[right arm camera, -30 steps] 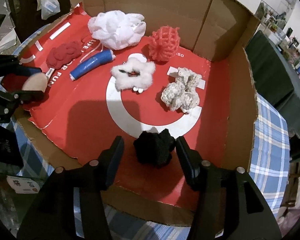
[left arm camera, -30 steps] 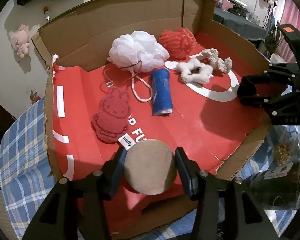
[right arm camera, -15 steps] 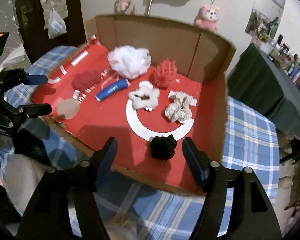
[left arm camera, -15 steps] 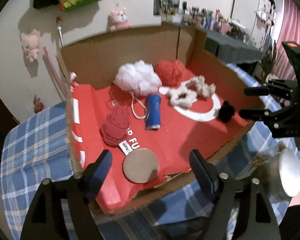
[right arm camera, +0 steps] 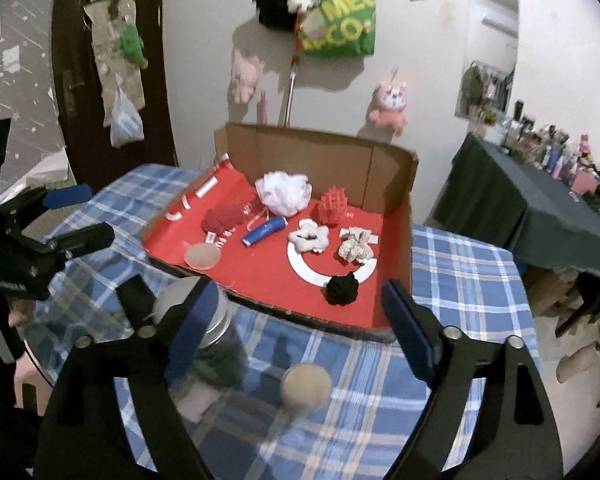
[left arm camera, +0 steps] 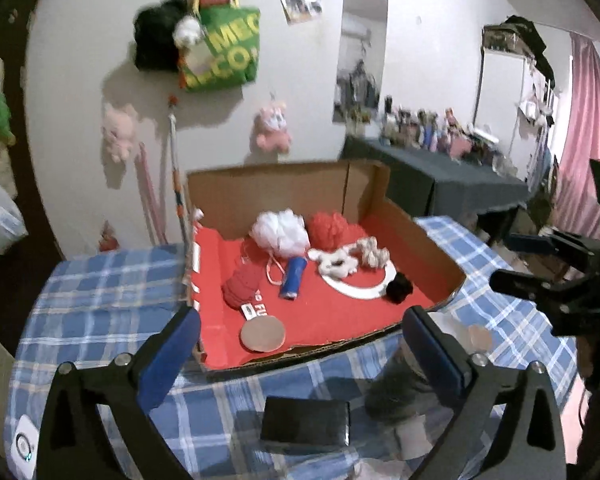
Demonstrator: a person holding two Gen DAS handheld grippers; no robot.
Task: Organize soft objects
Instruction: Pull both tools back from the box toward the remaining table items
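- Eight soft things are laid out on the red floor of an open cardboard box [left arm camera: 420, 236].
- A flat tan round pad [left arm camera: 262, 333] is seen at the near left edge; a dark, fuzzy black pom-pom [right arm camera: 342, 289] sits at the near right, on the white ring print.
- Behind these are set a red bunny-shaped cloth [left arm camera: 242, 285], a rolled blue cloth [left arm camera: 293, 277], a white mesh puff [right arm camera: 283, 192], a spiky red ball [right arm camera: 333, 205], a white fluffy scrunchie [right arm camera: 309, 237] and a knotted cream piece [right arm camera: 355, 249].
- The box is carried by a blue-checked counter [left arm camera: 100, 280].
- The left gripper [left arm camera: 300, 348] is held clear of the box, its jaws just opened wide, nothing between them.
- The right gripper [right arm camera: 296, 320] likewise: jaws just spread apart, empty.
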